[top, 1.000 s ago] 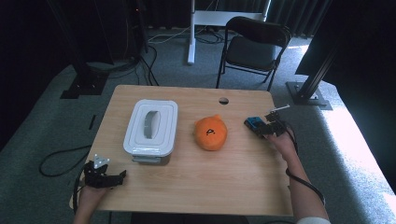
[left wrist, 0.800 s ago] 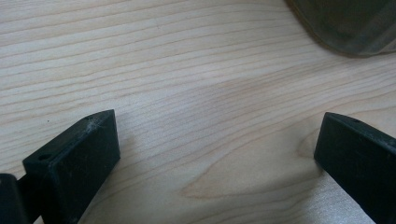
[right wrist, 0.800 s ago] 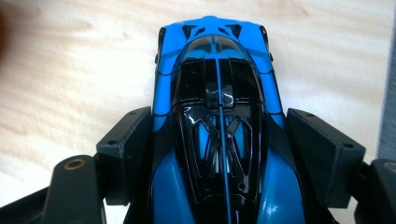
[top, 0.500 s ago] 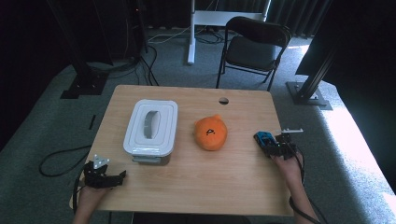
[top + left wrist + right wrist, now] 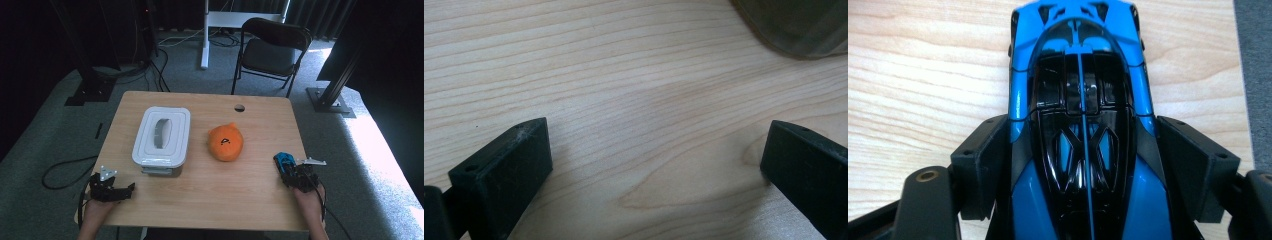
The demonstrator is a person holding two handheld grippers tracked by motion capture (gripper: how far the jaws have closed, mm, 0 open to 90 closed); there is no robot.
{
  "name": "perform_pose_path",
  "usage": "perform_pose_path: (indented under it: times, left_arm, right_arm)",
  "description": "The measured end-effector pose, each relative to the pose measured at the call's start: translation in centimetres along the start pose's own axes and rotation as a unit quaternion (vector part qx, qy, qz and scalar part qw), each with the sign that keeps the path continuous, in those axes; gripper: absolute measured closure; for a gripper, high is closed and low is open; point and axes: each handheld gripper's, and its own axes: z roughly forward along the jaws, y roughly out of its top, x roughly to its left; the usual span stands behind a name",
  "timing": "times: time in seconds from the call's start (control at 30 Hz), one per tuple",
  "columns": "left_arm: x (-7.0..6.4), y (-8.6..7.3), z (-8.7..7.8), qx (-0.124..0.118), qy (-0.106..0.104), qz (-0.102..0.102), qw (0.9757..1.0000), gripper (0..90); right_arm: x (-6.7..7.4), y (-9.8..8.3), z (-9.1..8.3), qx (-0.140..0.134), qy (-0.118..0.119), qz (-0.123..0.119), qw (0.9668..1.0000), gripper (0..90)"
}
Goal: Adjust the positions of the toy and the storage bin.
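Grey carpet lies all around a wooden bench (image 5: 200, 200), and a black folding chair (image 5: 272, 52) stands past the far edge.

A small blue toy car (image 5: 284, 161) sits between the black jaws of the right tongs (image 5: 286, 165), close to the right edge of the bench and near its front right corner. The jaws press on both sides of the car, so the right tongs are holding it. The left tongs (image 5: 127, 189) rest near the front left corner. Their jaws are wide apart with nothing between them.

A white box with a lid (image 5: 161, 136) sits in the left half of the bench. A soft orange toy (image 5: 226, 142) sits in the middle, well apart from the car.

What could go wrong? The car is shiny and smooth, and I think it could slip out if the grip is loose. It is also near the right edge, so a drop could send it rolling off onto the carpet.

From the high view the car is only a tiny blue spot. The right gripper view shows the car (image 5: 1080, 110) up close, with its black roof and a jaw tight on each side, and the carpet just past the bench edge. The left gripper view shows bare wood (image 5: 624, 100) between the open jaws and a corner of the box (image 5: 796, 25), which the high view shows whole.
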Motion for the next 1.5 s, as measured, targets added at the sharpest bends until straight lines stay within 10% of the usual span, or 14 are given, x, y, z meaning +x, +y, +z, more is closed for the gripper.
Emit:
perform_pose_path:
  times: [1.5]
  left_arm:
    - [-0.1, -0.2, -0.1, -0.001, -0.001, 0.0, 1.0, 0.5]
  right_arm:
    - [0.0, 3.9, 3.7, 0.003, 0.007, -0.04, 0.9992, 25.3]
